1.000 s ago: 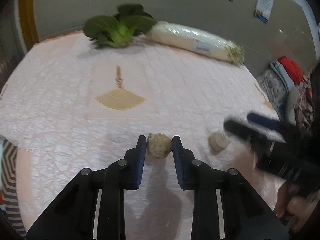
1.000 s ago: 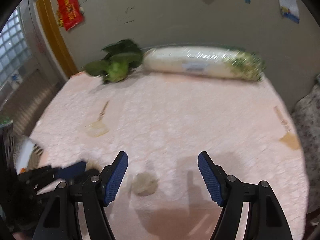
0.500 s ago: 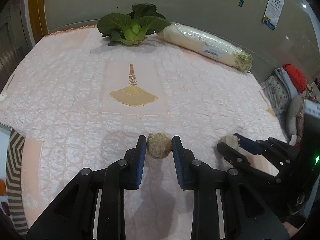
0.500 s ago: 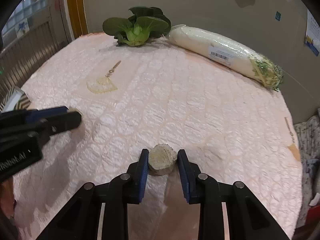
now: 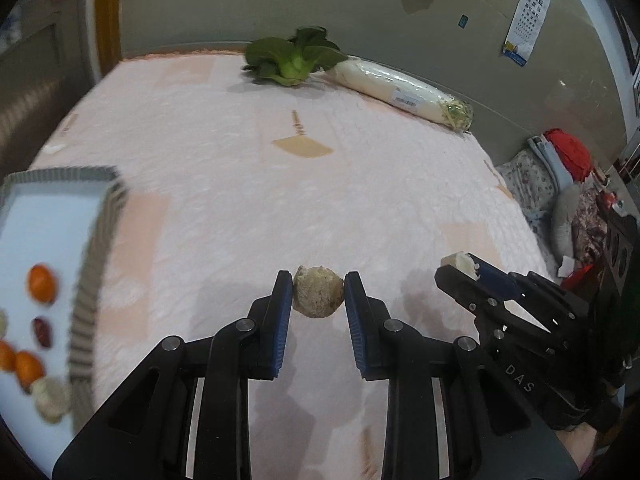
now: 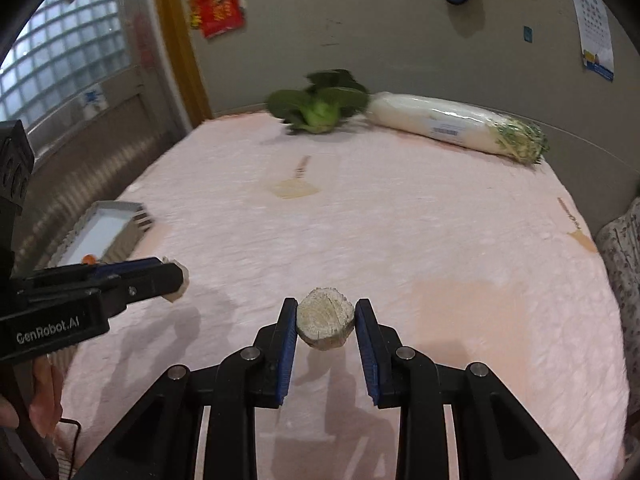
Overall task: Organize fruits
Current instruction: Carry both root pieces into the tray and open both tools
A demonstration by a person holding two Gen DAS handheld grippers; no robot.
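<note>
A quilted, matt pink cloth covers the table; glossy plastic film wraps the white radish.

Pink quilted cloth with a tan fan motif; grey-striped tray, lower left; green bok choy; white radish.

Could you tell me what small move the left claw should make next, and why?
Probably swing the left claw leftward over the tray before opening. It is shut on a beige fruit piece held above the pink cloth, and the tray, already holding orange and red fruits, lies on its left.
</note>
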